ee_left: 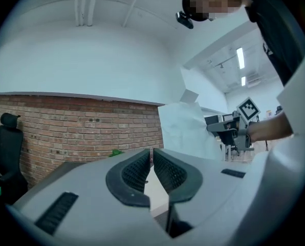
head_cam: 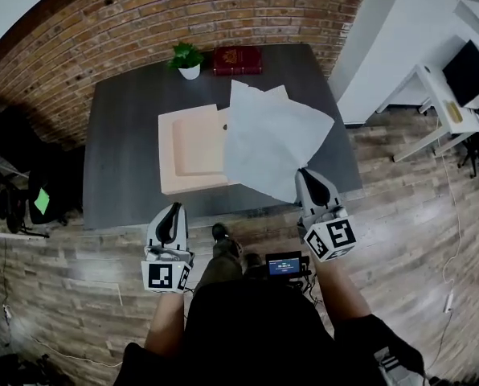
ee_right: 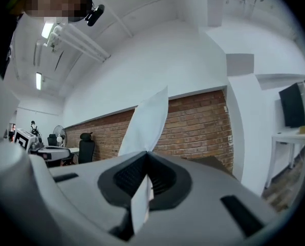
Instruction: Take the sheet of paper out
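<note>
White crumpled sheet of paper (head_cam: 276, 139) is up off the table, pinched by its near corner. In the head view it spreads over the right half of the dark grey tabletop (head_cam: 119, 151) and covers the right edge of the pale tan shallow open box (head_cam: 169, 155). Whether any part of it touches the box, cannot tell.

Right gripper (head_cam: 308, 175) is clenched on the sheet's corner. In the right gripper view the paper (ee_right: 145, 122) rises from between the closed jaws (ee_right: 146, 160), and a strip of it also shows below the pads. In the left gripper view the sheet (ee_left: 186, 129) stands upright, with the right gripper (ee_left: 229, 129) beside it on the right.

Left gripper (head_cam: 175, 209) is at the near table edge, left of the sheet and apart from it. Its jaw tips are together with nothing between them (ee_left: 152, 155).

The box sits mid-table and what shows of its inside is bare.

At the far table edge, a small green plant in a white pot (head_cam: 189, 59) is just beside a dark red flat box or book (head_cam: 238, 59).

Red brick wall (head_cam: 143, 14) is behind the table, with wood plank floor (head_cam: 79, 272) in front.
</note>
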